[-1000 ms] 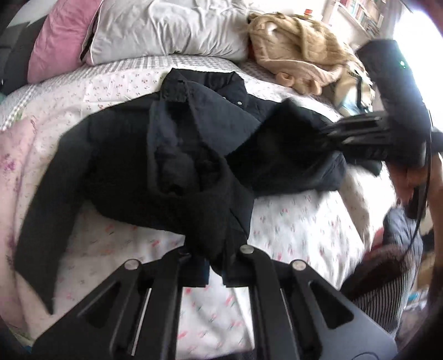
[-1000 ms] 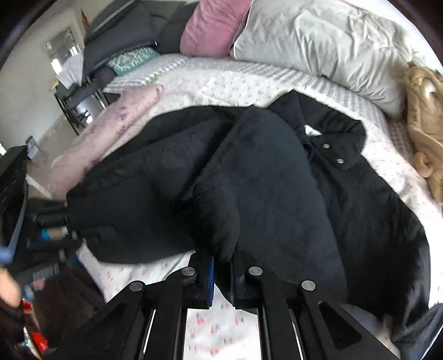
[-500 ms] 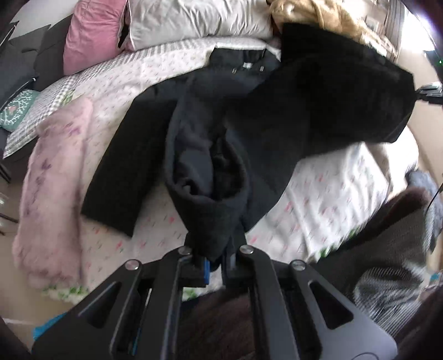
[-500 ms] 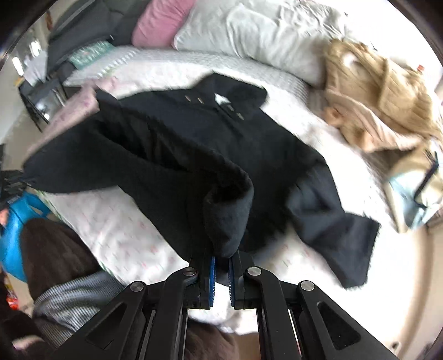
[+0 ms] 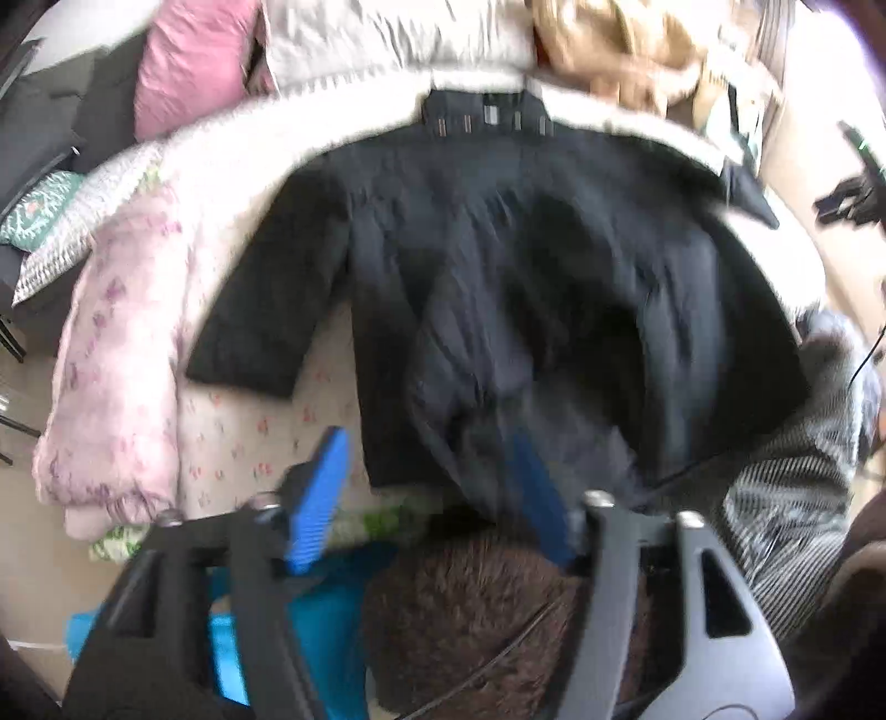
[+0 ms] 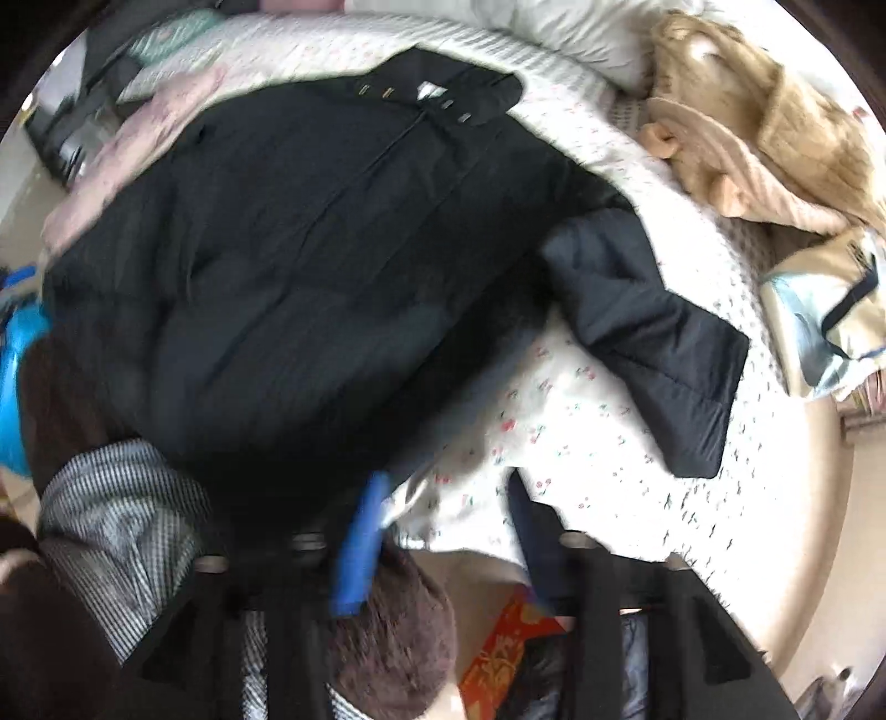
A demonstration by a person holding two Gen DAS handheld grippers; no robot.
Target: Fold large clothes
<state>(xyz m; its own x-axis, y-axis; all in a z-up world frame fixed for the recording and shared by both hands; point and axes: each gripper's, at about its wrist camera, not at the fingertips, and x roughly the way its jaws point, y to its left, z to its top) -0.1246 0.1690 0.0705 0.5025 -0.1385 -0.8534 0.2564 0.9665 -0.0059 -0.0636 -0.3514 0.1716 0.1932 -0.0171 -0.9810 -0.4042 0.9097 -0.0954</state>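
A large black coat (image 5: 526, 288) lies spread on the flowered bed sheet (image 5: 249, 437), collar (image 5: 482, 116) toward the pillows and one sleeve (image 5: 260, 315) out to the left. My left gripper (image 5: 429, 498) hangs over the hem at the bed's near edge. Its jaws are opening, and the hem lies loose between the blue pads (image 5: 321, 493) without being pressed. In the right wrist view the coat (image 6: 304, 266) fills the left half, with the other sleeve (image 6: 653, 343) angled right. My right gripper (image 6: 446, 545) is also opening, with only sheet between its fingers.
A pink fleece blanket (image 5: 116, 354) lies along the bed's left side. Pink (image 5: 188, 61) and pale grey pillows (image 5: 387, 39) sit at the head. A beige knit garment (image 6: 764, 127) and a bag (image 6: 825, 310) lie to the right. The person's brown fuzzy legs (image 5: 476, 626) stand at the bed's edge.
Both grippers, earlier shut on the coat's hem, have drawn it toward the near bed edge. The coat has gone from bunched to spread out. Both sets of jaws now stand apart, off the cloth.
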